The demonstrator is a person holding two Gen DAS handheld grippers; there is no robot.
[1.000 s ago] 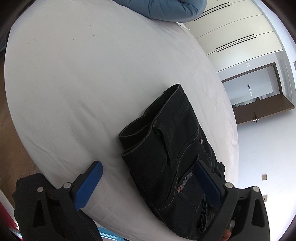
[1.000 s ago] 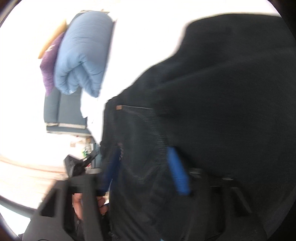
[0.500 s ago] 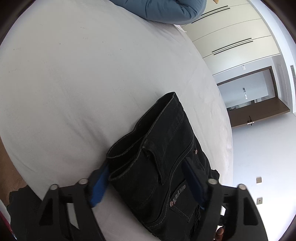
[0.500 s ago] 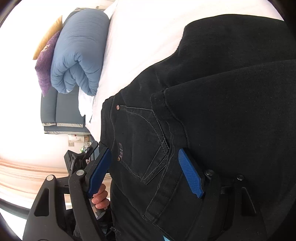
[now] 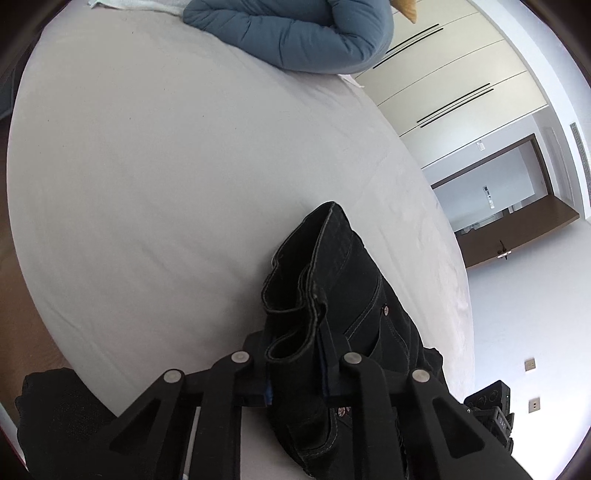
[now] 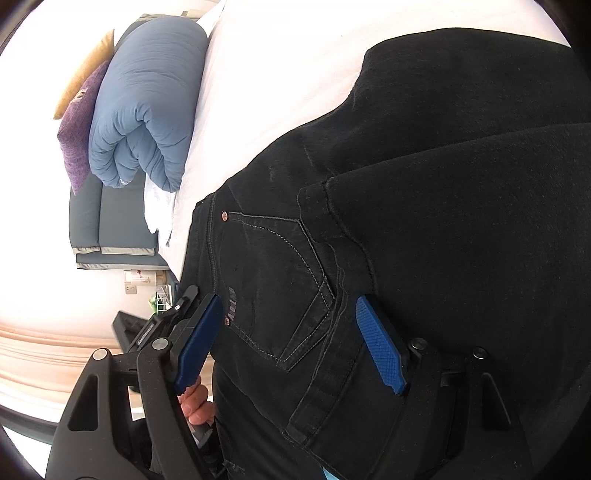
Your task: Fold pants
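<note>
Left wrist view: left gripper [image 5: 295,373] pinched tight on the bunched near edge of the black pants [image 5: 332,295], which lie on the white bed [image 5: 147,184], long axis running away toward the far right; folded blue duvet [image 5: 295,33] at the far edge. Right wrist view: right gripper [image 6: 291,343] spread wide over the pants [image 6: 443,221] – 2 blue pads [image 6: 380,347] straddling the pocket, gripping nothing, denim dead ahead. Probably the nearer one for the next grab.

Matt black denim pants [image 5: 343,295] with pale stitching; smooth white cloth bed sheet [image 5: 166,166]; quilted blue duvet [image 6: 147,107].
</note>
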